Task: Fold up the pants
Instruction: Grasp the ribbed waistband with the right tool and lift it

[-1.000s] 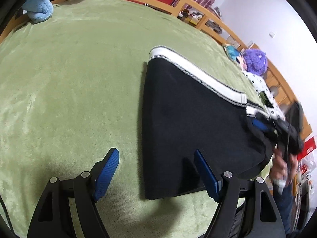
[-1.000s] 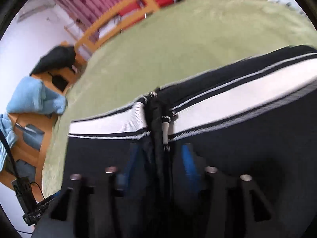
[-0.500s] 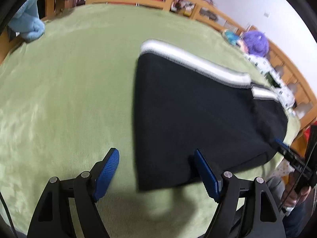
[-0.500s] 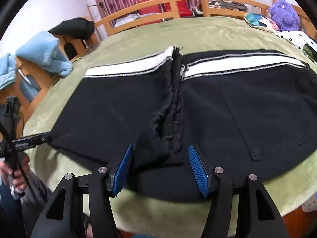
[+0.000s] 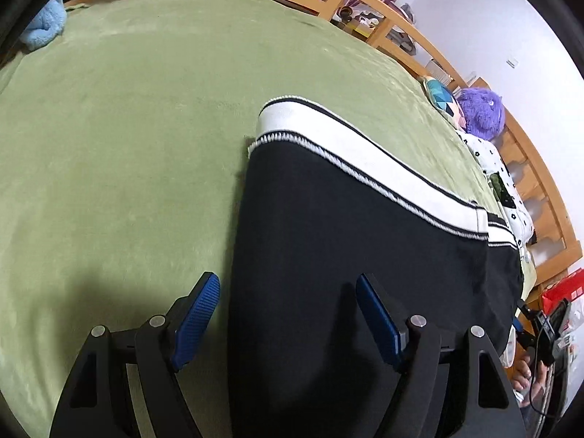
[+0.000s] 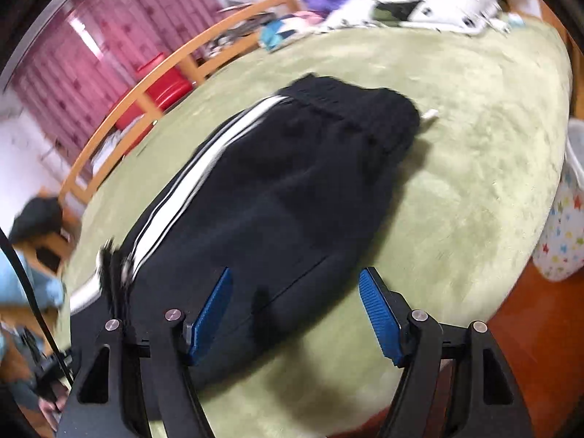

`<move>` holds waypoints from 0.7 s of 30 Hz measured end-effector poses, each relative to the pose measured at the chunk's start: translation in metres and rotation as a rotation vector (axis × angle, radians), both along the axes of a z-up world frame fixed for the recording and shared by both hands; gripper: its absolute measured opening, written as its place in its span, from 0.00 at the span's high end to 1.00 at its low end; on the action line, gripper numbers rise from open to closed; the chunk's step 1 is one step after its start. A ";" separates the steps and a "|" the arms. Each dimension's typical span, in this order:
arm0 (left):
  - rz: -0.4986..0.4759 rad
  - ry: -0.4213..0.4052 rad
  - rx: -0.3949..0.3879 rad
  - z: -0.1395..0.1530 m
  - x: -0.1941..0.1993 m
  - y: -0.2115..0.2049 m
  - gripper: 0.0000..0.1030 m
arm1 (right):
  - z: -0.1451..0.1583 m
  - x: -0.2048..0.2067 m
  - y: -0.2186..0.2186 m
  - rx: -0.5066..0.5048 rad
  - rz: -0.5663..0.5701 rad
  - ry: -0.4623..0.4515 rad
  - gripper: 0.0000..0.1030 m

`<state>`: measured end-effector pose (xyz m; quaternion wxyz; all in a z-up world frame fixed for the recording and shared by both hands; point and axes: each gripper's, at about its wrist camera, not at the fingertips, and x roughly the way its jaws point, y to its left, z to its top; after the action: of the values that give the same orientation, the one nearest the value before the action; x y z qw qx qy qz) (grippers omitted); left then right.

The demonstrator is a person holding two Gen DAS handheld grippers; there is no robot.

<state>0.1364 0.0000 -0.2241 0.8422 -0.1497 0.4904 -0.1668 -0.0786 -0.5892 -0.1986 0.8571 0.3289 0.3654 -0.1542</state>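
Note:
Black pants with a white side stripe lie flat on the green blanket, folded lengthwise. My left gripper is open just above the near leg end, its left pad over the blanket and its right pad over the cloth. In the right wrist view the pants stretch away to the waistband at the far end. My right gripper is open and empty over the near edge of the pants.
A wooden rail runs round the bed. A purple plush toy, a patterned cushion and spotted cloth lie at the far side. A blue towel lies at the far left. A star-patterned bin stands off the bed edge.
My right gripper has let go of the bunched middle of the pants, opened, pulled back and swung right toward the waistband end. My left gripper stays open and has shifted closer over the leg end.

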 end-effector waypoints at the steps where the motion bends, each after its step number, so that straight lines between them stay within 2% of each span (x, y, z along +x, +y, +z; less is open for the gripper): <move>1: -0.012 -0.005 0.000 0.000 0.003 -0.004 0.27 | -0.003 0.003 -0.007 0.009 -0.011 -0.001 0.31; 4: -0.057 0.010 0.016 0.000 0.013 -0.014 0.27 | -0.017 0.018 -0.034 0.052 -0.036 -0.020 0.31; 8: -0.084 0.032 -0.003 -0.003 0.029 -0.022 0.27 | -0.029 0.049 -0.055 0.103 -0.069 -0.081 0.29; 9: -0.083 0.034 -0.006 -0.004 0.034 -0.024 0.28 | -0.030 0.053 -0.058 0.110 -0.071 -0.092 0.28; 10: -0.083 0.032 -0.008 -0.004 0.038 -0.028 0.28 | -0.032 0.061 -0.063 0.124 -0.063 -0.106 0.20; 11: -0.085 0.026 0.001 -0.004 0.042 -0.032 0.28 | -0.033 0.068 -0.066 0.135 -0.056 -0.112 0.17; 13: -0.078 0.011 0.022 -0.004 0.044 -0.036 0.38 | -0.031 0.078 -0.065 0.112 -0.065 -0.101 0.15; 14: -0.080 0.007 0.025 -0.003 0.044 -0.035 0.45 | -0.030 0.082 -0.063 0.088 -0.066 -0.088 0.17; 15: -0.083 0.002 0.023 -0.002 0.044 -0.035 0.62 | -0.030 0.082 -0.062 0.065 -0.075 -0.079 0.31; 16: -0.082 -0.006 0.008 0.001 0.044 -0.031 0.75 | -0.029 0.081 -0.063 0.055 -0.078 -0.080 0.46; 17: -0.086 -0.013 -0.007 0.005 0.043 -0.029 0.79 | -0.026 0.077 -0.064 0.072 -0.069 -0.098 0.51; 18: -0.086 -0.020 -0.017 0.008 0.044 -0.027 0.88 | -0.022 0.073 -0.062 0.081 -0.065 -0.113 0.56; 21: -0.081 -0.029 -0.087 0.026 0.041 -0.017 0.88 | 0.002 0.065 -0.048 0.043 -0.070 -0.148 0.61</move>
<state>0.1773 -0.0166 -0.1981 0.8345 -0.1637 0.4759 -0.2243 -0.0131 -0.6374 -0.1970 0.8685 0.3705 0.2925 -0.1515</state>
